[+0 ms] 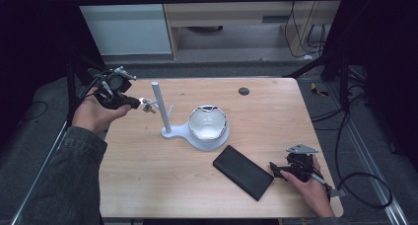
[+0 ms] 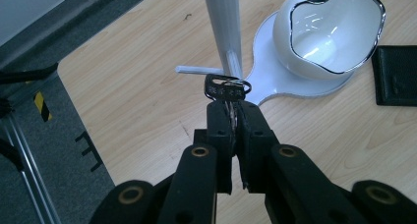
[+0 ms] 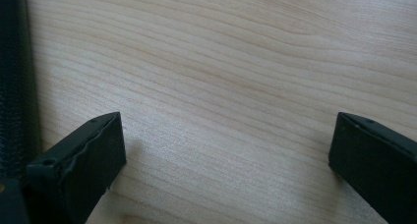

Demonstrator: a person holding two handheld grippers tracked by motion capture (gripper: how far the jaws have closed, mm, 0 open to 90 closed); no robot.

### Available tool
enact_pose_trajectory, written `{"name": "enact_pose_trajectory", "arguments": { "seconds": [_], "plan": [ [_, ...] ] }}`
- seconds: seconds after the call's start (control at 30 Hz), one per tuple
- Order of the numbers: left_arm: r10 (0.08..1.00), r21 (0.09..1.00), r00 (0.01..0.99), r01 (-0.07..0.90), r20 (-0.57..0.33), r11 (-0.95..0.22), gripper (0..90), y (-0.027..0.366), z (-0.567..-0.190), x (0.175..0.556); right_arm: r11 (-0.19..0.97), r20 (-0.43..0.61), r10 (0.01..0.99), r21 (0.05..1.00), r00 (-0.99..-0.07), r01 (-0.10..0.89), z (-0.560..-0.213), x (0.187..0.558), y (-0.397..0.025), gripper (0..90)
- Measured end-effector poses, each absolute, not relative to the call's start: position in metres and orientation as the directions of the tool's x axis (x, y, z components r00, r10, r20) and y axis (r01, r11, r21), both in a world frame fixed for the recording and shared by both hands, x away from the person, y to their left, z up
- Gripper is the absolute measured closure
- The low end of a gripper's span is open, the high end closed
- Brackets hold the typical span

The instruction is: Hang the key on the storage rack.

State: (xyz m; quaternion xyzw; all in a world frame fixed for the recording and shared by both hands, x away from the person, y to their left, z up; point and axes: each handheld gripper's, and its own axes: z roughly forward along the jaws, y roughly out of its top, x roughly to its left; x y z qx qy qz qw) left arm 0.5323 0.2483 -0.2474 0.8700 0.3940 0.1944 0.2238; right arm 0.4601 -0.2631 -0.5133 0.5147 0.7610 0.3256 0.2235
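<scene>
A white stand has an upright pole (image 1: 161,109) with short pegs and a flat base carrying a white bowl (image 1: 208,122) with a chrome rim. My left gripper (image 1: 135,103) is held left of the pole, shut on a small bunch of keys (image 1: 147,105). In the left gripper view the keys (image 2: 226,89) have black heads and a ring, and the ring sits right at a peg (image 2: 235,64) of the pole (image 2: 222,22). My right gripper (image 1: 275,170) rests low at the front right with its jaws wide apart and nothing between them, beside a flat black wallet (image 1: 242,171).
The wooden table (image 1: 266,111) has a round black grommet (image 1: 243,91) near its far edge. In the right gripper view the black wallet (image 3: 14,86) lies along the left edge. Metal frame bars and cables run beside the table.
</scene>
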Motion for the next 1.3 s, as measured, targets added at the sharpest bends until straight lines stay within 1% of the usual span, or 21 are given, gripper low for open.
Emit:
{"name": "enact_pose_trajectory", "arguments": {
  "seconds": [0.1,0.3,0.37,0.4,0.43,0.47,0.5,0.6,0.67,0.77,0.83,0.93,0.97,1.0,1.07,1.1,1.13,1.2,1.3],
  "plan": [
    [0.769,0.549,0.617,0.590,0.167,-0.592,85.0,0.247,-0.248,0.535,0.257,-0.004,0.929,0.726,-0.370,0.638,-0.513,0.460,-0.263,0.9],
    [0.774,0.535,0.609,0.602,0.173,-0.593,84.8,0.245,-0.251,0.539,0.255,-0.001,0.930,0.724,-0.368,0.642,-0.513,0.460,-0.263,0.9],
    [0.770,0.538,0.614,0.595,0.176,-0.597,84.7,0.243,-0.251,0.538,0.255,-0.001,0.930,0.724,-0.368,0.641,-0.513,0.460,-0.263,0.9],
    [0.771,0.556,0.608,0.581,0.188,-0.594,83.3,0.243,-0.250,0.536,0.255,-0.001,0.930,0.723,-0.368,0.642,-0.513,0.460,-0.263,0.9],
    [0.771,0.572,0.606,0.569,0.194,-0.591,80.5,0.243,-0.249,0.535,0.255,-0.001,0.930,0.723,-0.368,0.641,-0.513,0.460,-0.263,0.9],
    [0.778,0.594,0.597,0.559,0.196,-0.578,74.6,0.245,-0.248,0.530,0.255,-0.001,0.930,0.724,-0.369,0.641,-0.513,0.460,-0.263,0.9],
    [0.781,0.594,0.590,0.558,0.206,-0.579,72.1,0.245,-0.247,0.527,0.255,-0.001,0.930,0.724,-0.368,0.642,-0.513,0.459,-0.263,0.9],
    [0.780,0.621,0.591,0.537,0.206,-0.571,70.2,0.247,-0.247,0.520,0.254,0.000,0.930,0.724,-0.368,0.642,-0.513,0.460,-0.263,0.9],
    [0.781,0.653,0.587,0.509,0.215,-0.562,65.8,0.248,-0.251,0.508,0.248,0.008,0.930,0.722,-0.367,0.646,-0.513,0.459,-0.262,0.9],
    [0.774,0.652,0.587,0.496,0.236,-0.574,59.4,0.248,-0.256,0.501,0.250,0.006,0.930,0.723,-0.368,0.644,-0.513,0.459,-0.263,0.9],
    [0.768,0.653,0.594,0.486,0.240,-0.580,53.3,0.246,-0.262,0.495,0.250,0.006,0.930,0.723,-0.368,0.644,-0.513,0.459,-0.263,0.9],
    [0.762,0.650,0.604,0.485,0.236,-0.585,39.8,0.243,-0.274,0.485,0.252,0.007,0.928,0.722,-0.371,0.644,-0.513,0.460,-0.263,0.6],
    [0.762,0.650,0.604,0.485,0.236,-0.585,36.9,0.243,-0.274,0.485,0.252,0.007,0.928,0.722,-0.371,0.644,-0.513,0.460,-0.263,0.6],
    [0.755,0.653,0.614,0.478,0.230,-0.587,36.9,0.241,-0.278,0.482,0.259,0.000,0.927,0.724,-0.375,0.640,-0.513,0.460,-0.263,0.6],
    [0.752,0.668,0.624,0.469,0.213,-0.578,32.2,0.238,-0.285,0.478,0.260,0.000,0.927,0.724,-0.376,0.640,-0.513,0.460,-0.263,0.6],
    [0.748,0.671,0.631,0.465,0.205,-0.577,32.2,0.236,-0.288,0.476,0.260,0.000,0.927,0.724,-0.376,0.640,-0.513,0.460,-0.263,0.6],
    [0.740,0.676,0.643,0.457,0.198,-0.578,27.6,0.232,-0.295,0.472,0.260,0.000,0.927,0.723,-0.376,0.640,-0.513,0.460,-0.263,0.6],
    [0.725,0.681,0.662,0.444,0.189,-0.582,23.8,0.228,-0.303,0.468,0.254,0.007,0.927,0.722,-0.374,0.643,-0.513,0.460,-0.263,0.6],
    [0.708,0.682,0.679,0.424,0.197,-0.596,22.4,0.220,-0.314,0.465,0.255,0.006,0.927,0.722,-0.374,0.643,-0.513,0.460,-0.263,0.6]
  ]
}}
